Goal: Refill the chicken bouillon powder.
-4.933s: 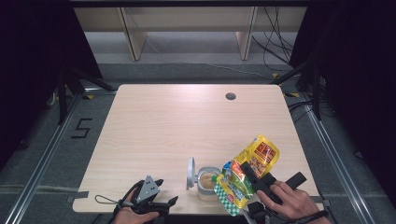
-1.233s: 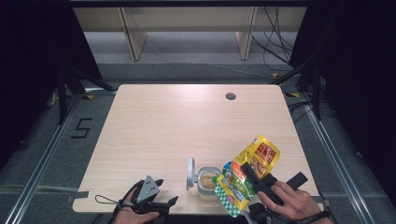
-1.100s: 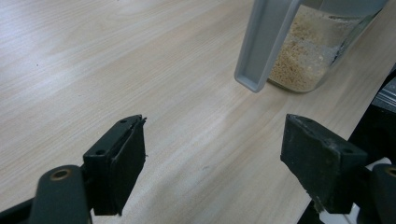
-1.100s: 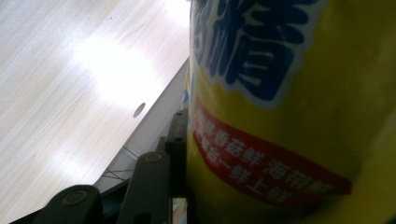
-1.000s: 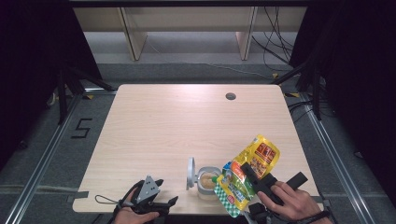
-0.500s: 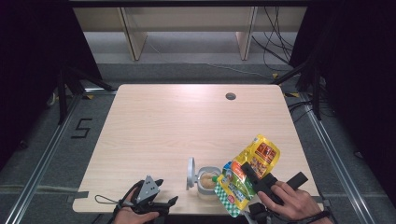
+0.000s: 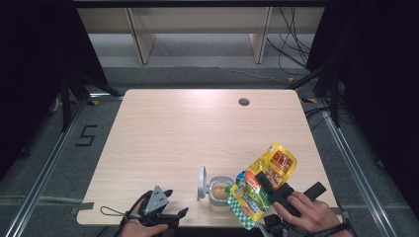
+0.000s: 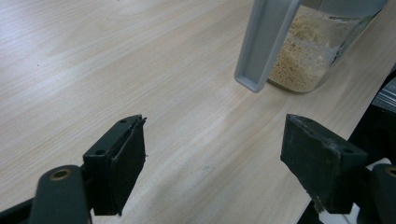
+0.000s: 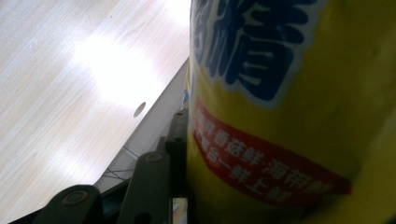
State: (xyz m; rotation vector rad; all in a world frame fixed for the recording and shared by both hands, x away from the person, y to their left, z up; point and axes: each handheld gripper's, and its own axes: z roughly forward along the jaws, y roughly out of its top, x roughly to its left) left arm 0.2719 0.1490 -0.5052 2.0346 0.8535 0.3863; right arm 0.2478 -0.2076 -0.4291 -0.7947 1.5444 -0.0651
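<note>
Nothing I can see differs from the earlier high frames: both hands sit where they were along the worktop's near edge, and the pouch and jar have not shifted.

My right gripper [image 7: 269, 185] is clamped on the yellow pouch [image 7: 274, 165], which tilts over the jar [image 7: 219, 190] by the near edge, right of centre. A green-checked packet [image 7: 244, 205] lies against the pouch's lower end; I cannot tell whether it is a separate bag.

My left gripper [image 7: 163, 210] rests near the near-left part of the edge, jaws spread wide with only bare worktop [image 8: 140, 70] between them.

From above, the jar is small, with its grey lid [image 7: 201, 181] standing open on its left. The left gripper view adds what that misses: pale granules [image 8: 299, 56] inside the glass and the lid's [image 8: 266, 44] hollow underside.

The right gripper view gives the pouch's [image 9: 289, 116] blue lettering and red band pressed against one jaw; the other jaw is hidden behind the pouch.
</note>
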